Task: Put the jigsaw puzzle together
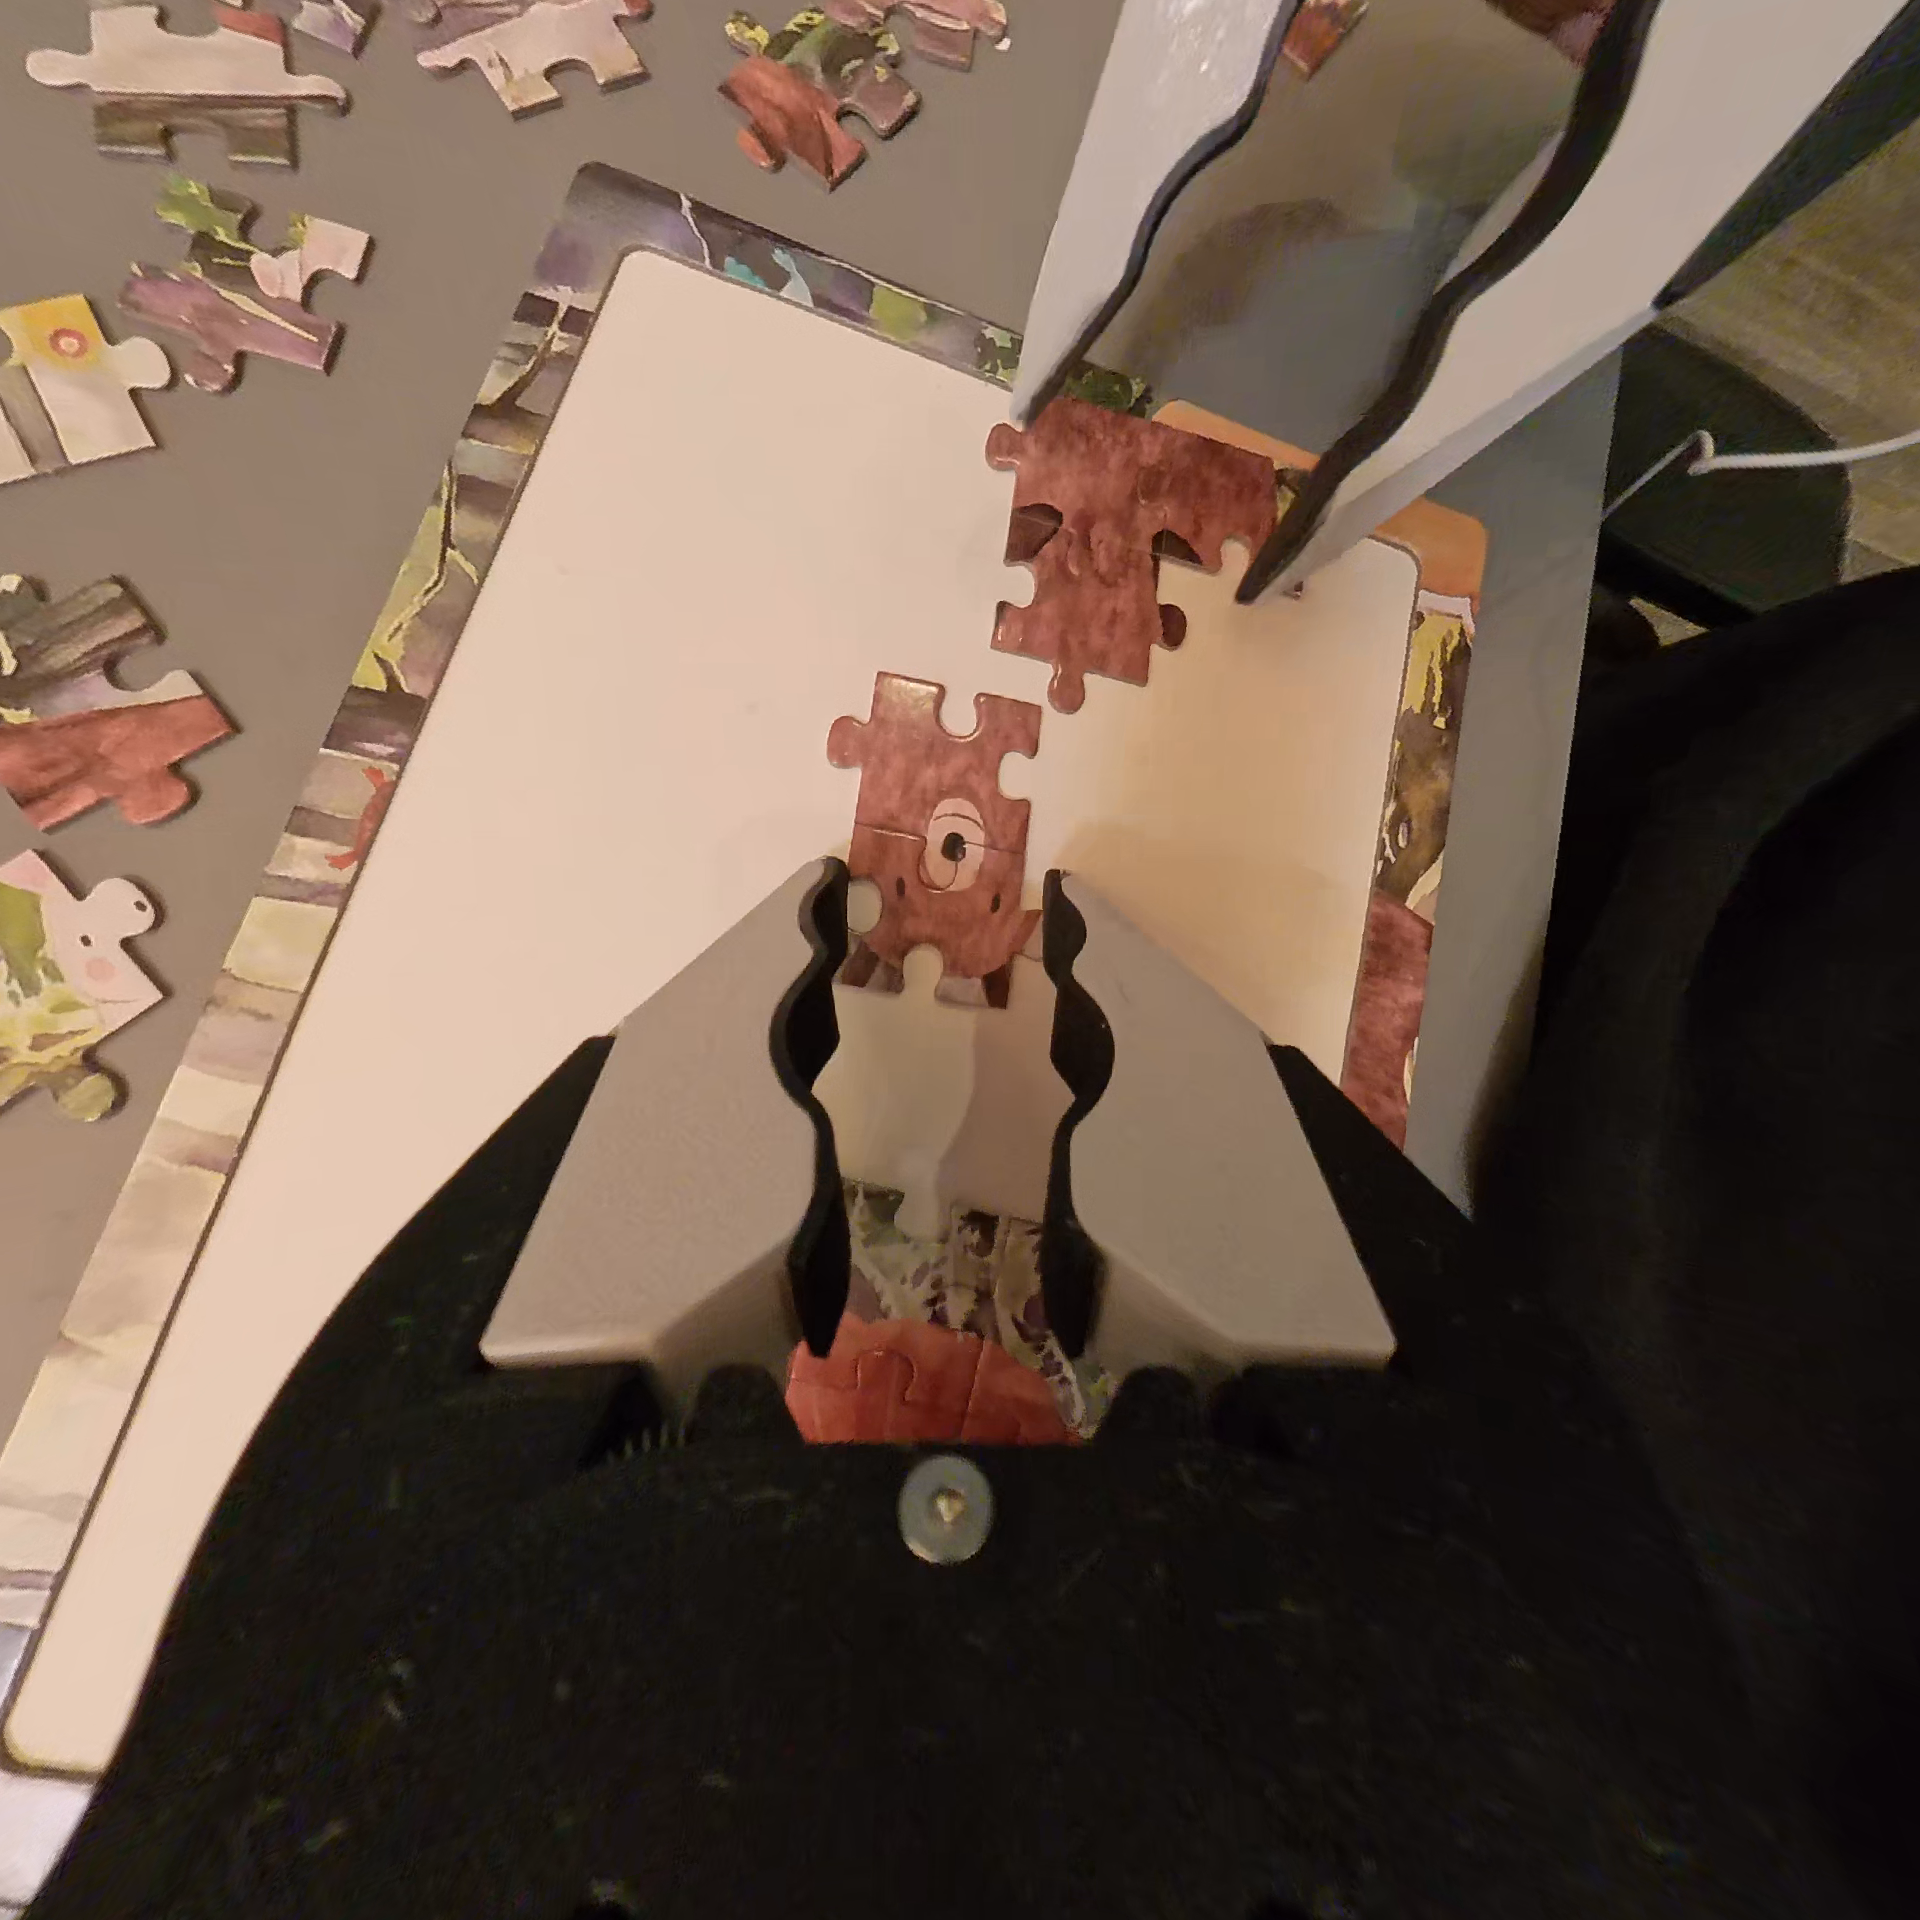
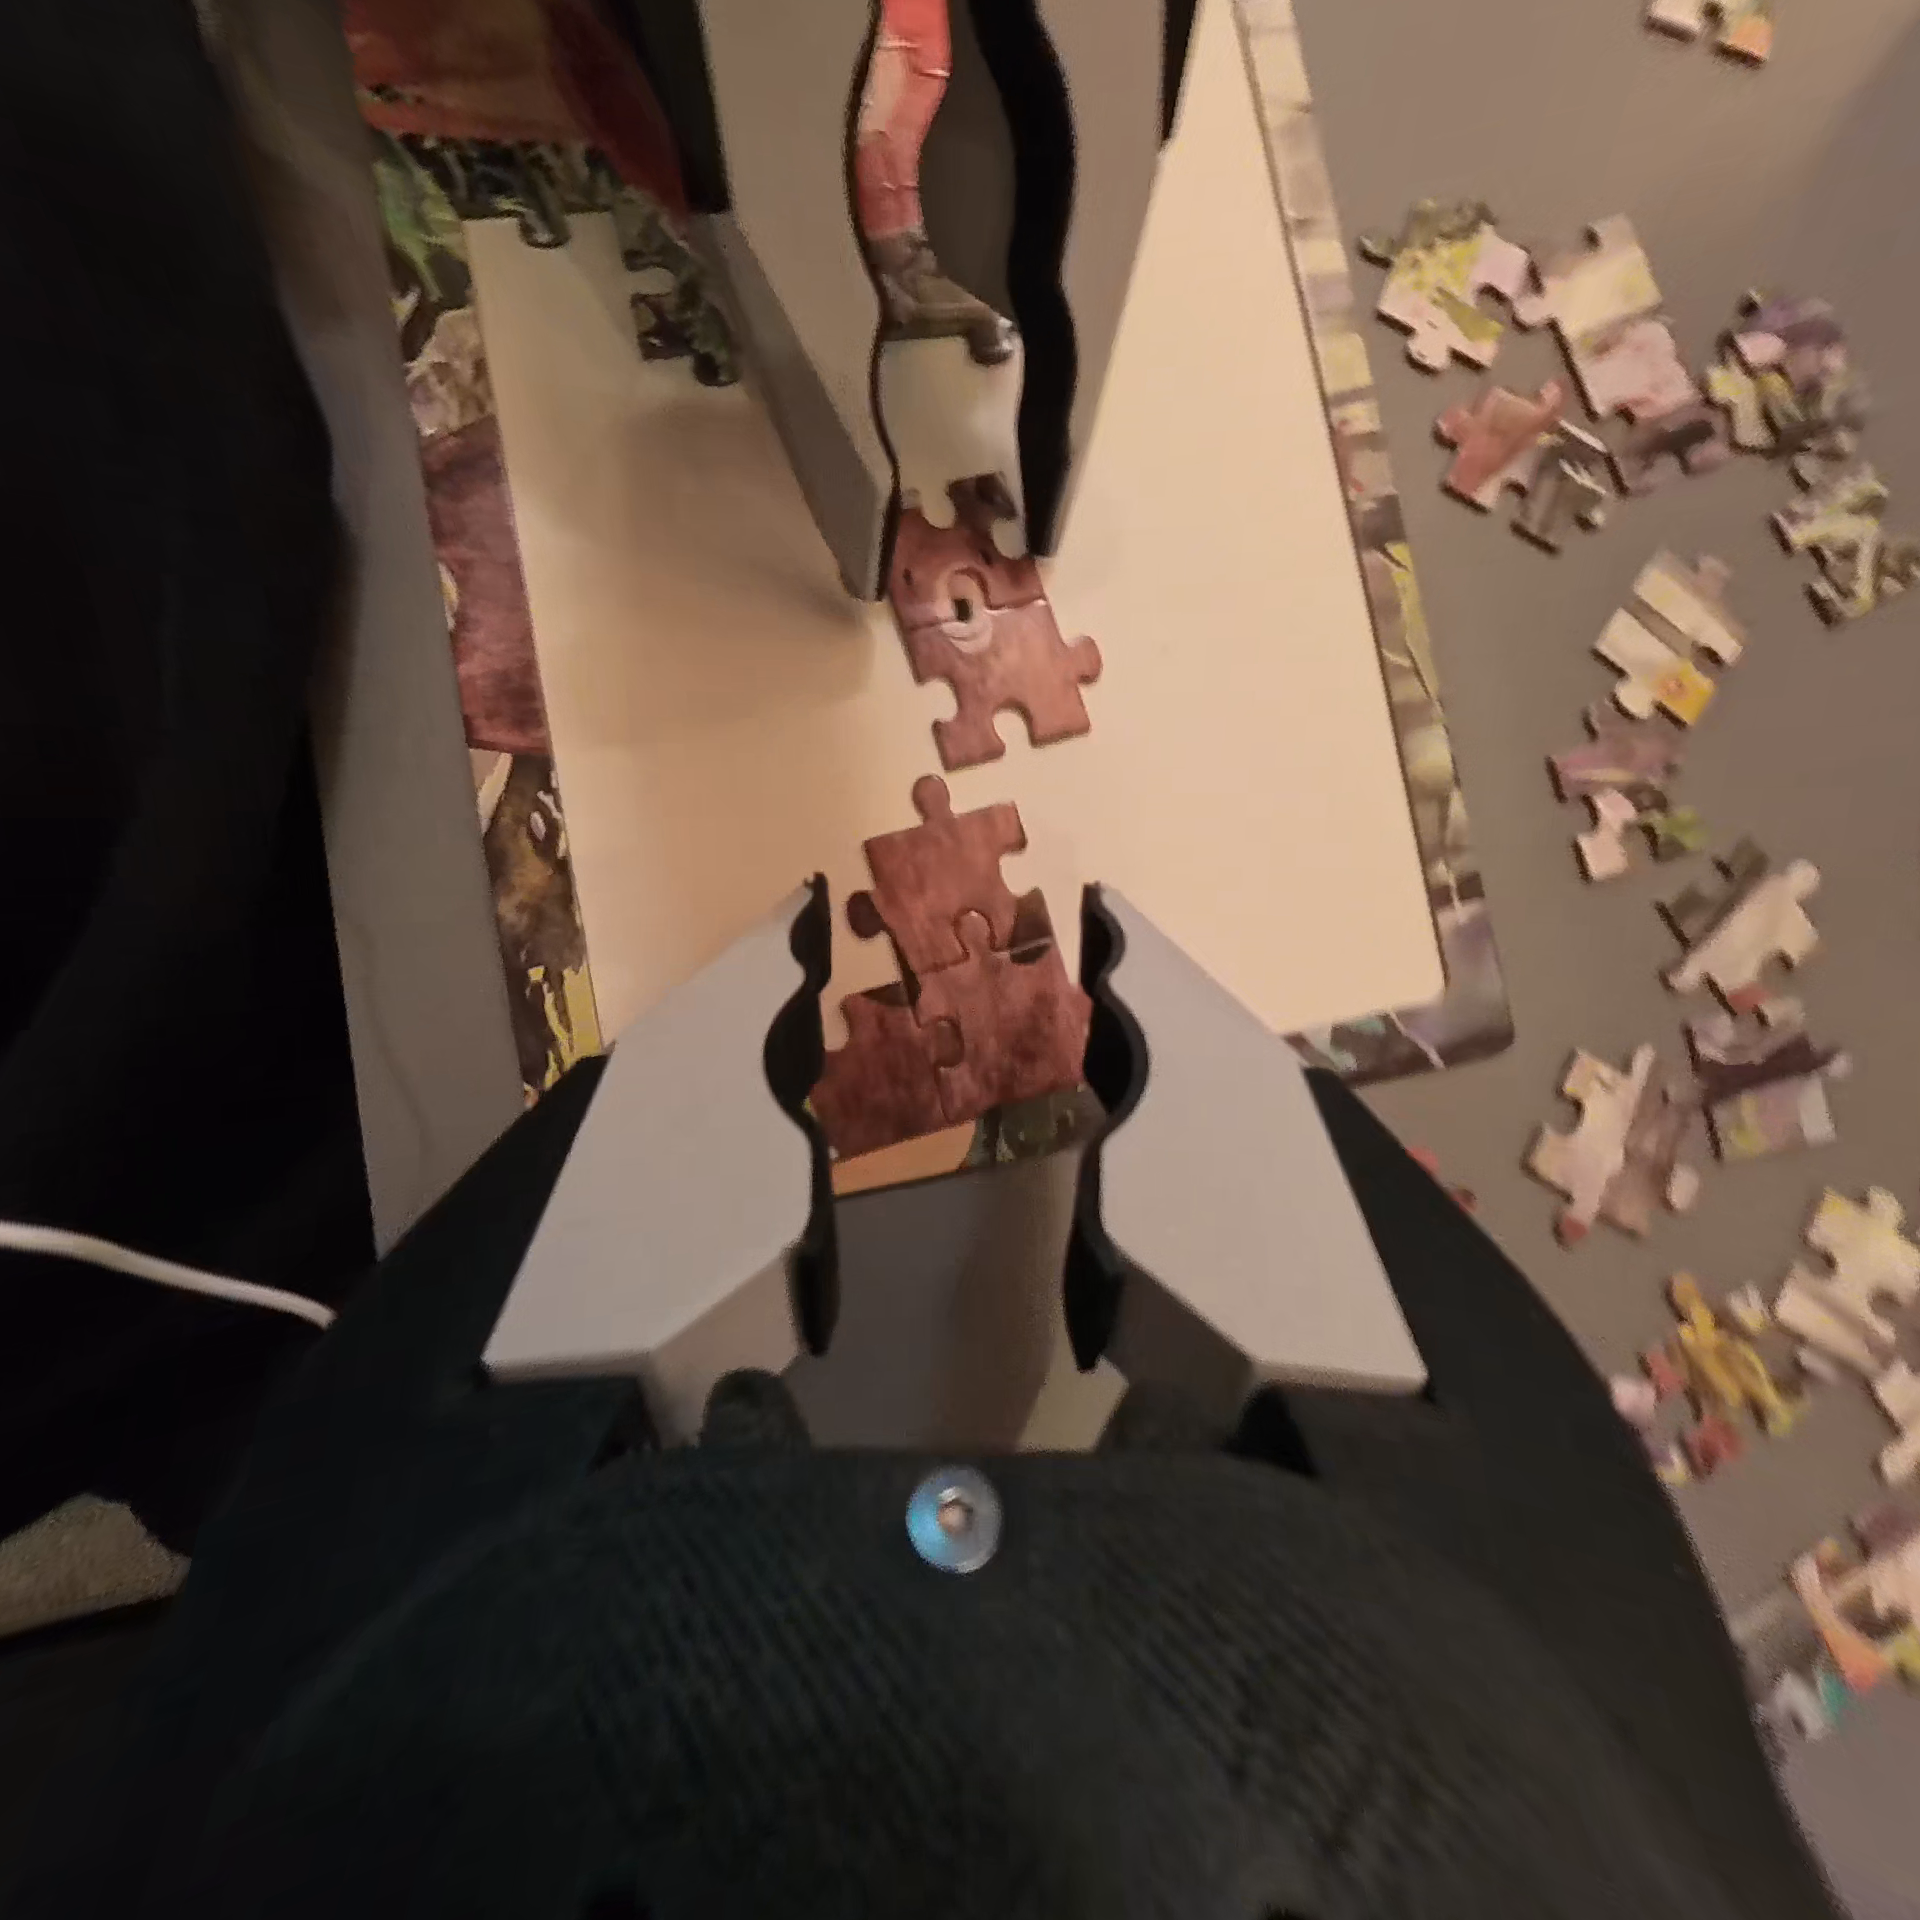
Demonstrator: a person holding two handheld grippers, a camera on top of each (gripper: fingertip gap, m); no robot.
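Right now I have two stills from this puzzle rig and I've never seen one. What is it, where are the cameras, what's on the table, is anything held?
There is no robot arm. A person holds one two-finger tool in each hand, and each tool carries a wide-angle camera looking forward along its fingers.

In the left wrist view, the left hand-held gripper is at the bottom and the right hand-held gripper reaches in from the top. The right wrist view shows the same scene from the opposite side.

On the grey table lies a puzzle tray with a white inside and a printed border. Two brown clusters of joined pieces lie in it, apart from each other: the cluster with an eye between the left fingers and the plain brown cluster between the right fingers. Loose pieces lie scattered beside the tray.

Both grippers are open and straddle their clusters; neither cluster looks lifted.
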